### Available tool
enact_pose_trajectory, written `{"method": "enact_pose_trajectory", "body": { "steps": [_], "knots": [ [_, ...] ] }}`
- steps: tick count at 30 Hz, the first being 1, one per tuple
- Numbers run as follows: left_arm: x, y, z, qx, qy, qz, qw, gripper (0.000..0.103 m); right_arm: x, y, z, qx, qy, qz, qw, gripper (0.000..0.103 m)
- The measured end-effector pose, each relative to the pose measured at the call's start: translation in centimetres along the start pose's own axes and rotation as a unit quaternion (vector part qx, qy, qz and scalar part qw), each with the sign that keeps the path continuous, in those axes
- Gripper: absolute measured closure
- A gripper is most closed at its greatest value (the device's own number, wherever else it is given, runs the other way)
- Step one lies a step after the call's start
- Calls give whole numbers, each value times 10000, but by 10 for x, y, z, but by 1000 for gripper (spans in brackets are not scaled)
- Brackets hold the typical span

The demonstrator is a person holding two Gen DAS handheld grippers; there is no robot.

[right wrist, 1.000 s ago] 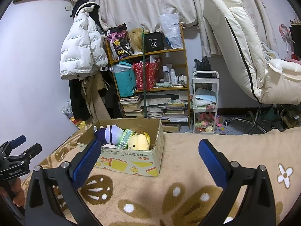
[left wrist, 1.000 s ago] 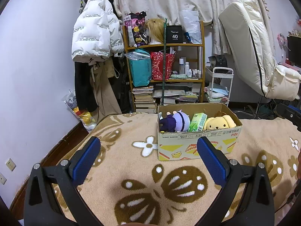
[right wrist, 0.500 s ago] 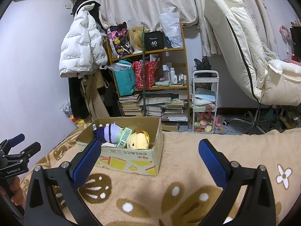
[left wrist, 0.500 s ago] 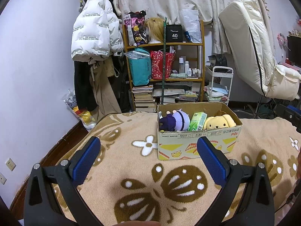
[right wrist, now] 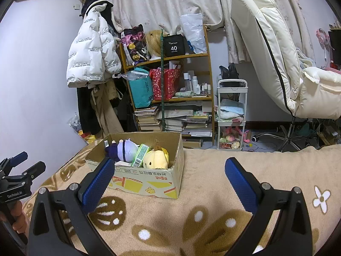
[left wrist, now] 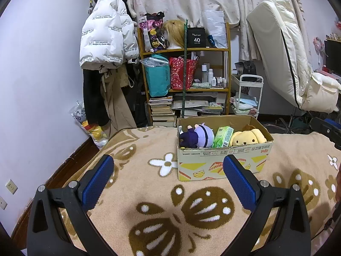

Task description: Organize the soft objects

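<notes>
Currently both empty: left hand-held gripper [left wrist: 168,179] and right hand-held gripper [right wrist: 169,180] spread wide. Cardboard box [left wrist: 221,162] on blanket [left wrist: 149,192] holds plush toys [left wrist: 197,136], dead ahead of left, ahead-left of right; left nearer.

Lived-in bedroom, home setting. Foreground is a bed under a tan flower-print blanket [left wrist: 149,192]. Far wall: floral curtains [left wrist: 181,0], puffer jacket [left wrist: 104,36] hanging with other clothes, wooden shelf [right wrist: 170,98] crammed with bags, bottles and stacked books, small white trolley [right wrist: 231,115], cream recliner chair [right wrist: 277,64] at right. Wall sockets [left wrist: 11,186] low on the left wall.
</notes>
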State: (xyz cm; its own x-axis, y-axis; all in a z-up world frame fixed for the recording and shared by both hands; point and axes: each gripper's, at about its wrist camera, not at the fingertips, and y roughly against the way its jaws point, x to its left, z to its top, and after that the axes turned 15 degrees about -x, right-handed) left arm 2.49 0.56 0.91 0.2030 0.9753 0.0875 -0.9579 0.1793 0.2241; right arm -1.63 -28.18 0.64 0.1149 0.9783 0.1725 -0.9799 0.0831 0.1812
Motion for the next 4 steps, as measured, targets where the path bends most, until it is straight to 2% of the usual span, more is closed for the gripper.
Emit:
{"method": "enact_pose_trajectory", "body": {
  "steps": [4],
  "knots": [
    [0,0,0,-6,-10,-3,10000,2,0,0,1,3,-1,4,10000,0]
  ]
}}
